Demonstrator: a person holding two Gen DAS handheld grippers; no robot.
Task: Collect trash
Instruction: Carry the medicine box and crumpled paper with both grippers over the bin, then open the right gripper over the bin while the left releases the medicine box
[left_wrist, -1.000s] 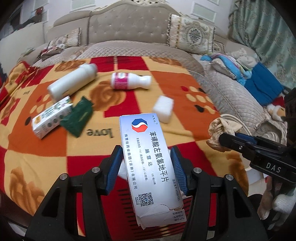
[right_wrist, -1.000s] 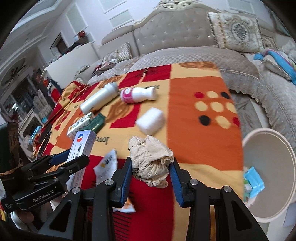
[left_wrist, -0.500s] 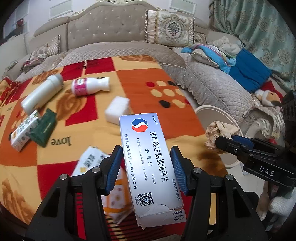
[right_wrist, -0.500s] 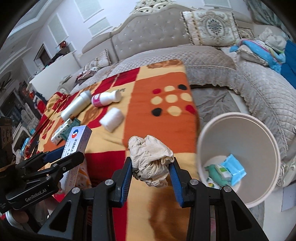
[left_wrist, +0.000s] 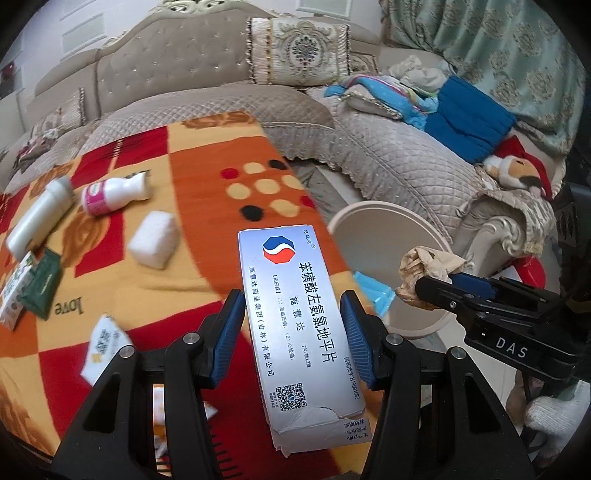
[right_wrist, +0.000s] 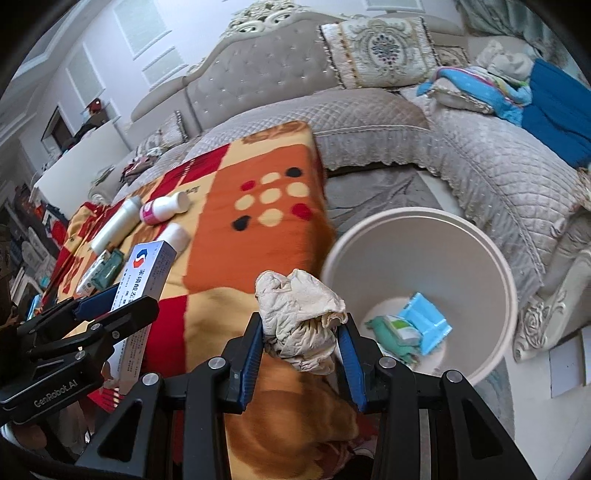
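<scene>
Both sets of jaws are loaded: the left gripper (left_wrist: 293, 325) is clamped on a white medicine box (left_wrist: 295, 325), and the right gripper (right_wrist: 301, 343) is squeezed nearly closed on a crumpled beige tissue (right_wrist: 299, 314).

Largest thing in play is the patterned blanket (right_wrist: 236, 280) spread beside the quilted sofa (right_wrist: 369, 118). Next is the round white bin (right_wrist: 491, 317) standing on the floor at the blanket's corner, with a few blue and green wrappers already in its bottom.

From the right jaws the bin mouth lies at about two o'clock, close by; the tissue sits just short of its near rim, over the blanket's edge. From the left jaws the bin (left_wrist: 388, 221) lies at about one o'clock, farther off and partly hidden behind the box. The box's long axis runs along the fingers, pointing at twelve o'clock and jutting well past the tips.

So the right hand looks the nearer one to drop first.

Smaller litter on the blanket sits at ten to eleven o'clock: two white bottles (left_wrist: 114, 192), a white sponge block (left_wrist: 155, 240), a dark green packet (left_wrist: 42, 286).
</scene>
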